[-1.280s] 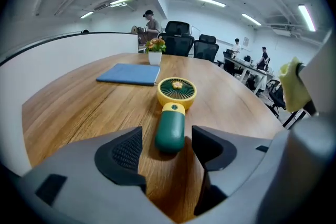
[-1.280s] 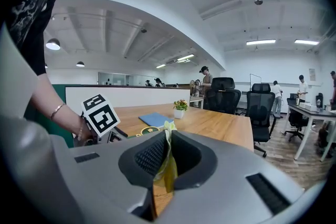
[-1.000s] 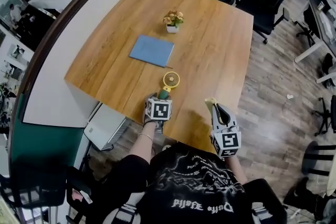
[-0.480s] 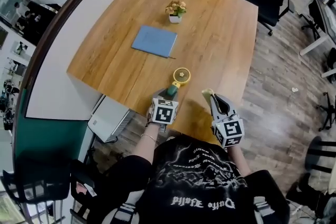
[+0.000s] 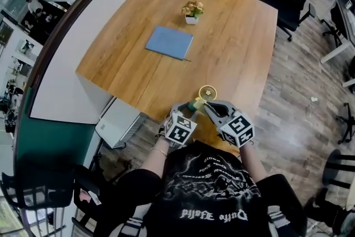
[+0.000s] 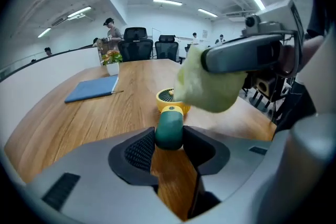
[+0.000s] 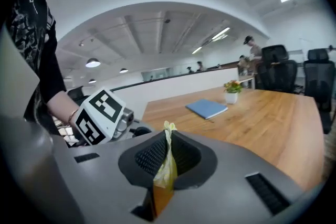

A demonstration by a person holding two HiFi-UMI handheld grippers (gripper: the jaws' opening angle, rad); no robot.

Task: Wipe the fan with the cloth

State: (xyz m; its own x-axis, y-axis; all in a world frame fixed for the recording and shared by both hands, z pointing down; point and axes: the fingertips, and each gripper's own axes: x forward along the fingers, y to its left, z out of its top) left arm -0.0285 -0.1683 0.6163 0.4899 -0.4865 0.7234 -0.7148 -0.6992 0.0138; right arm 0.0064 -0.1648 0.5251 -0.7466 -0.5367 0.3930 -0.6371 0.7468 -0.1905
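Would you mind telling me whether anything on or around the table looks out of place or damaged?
Nothing stands out. The left gripper holds the fan by its green handle, the right gripper pinches the cloth, and on the table the blue notebook lies flat and the potted plant stands upright.

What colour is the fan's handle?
The handle is dark green; left gripper view shows it best.
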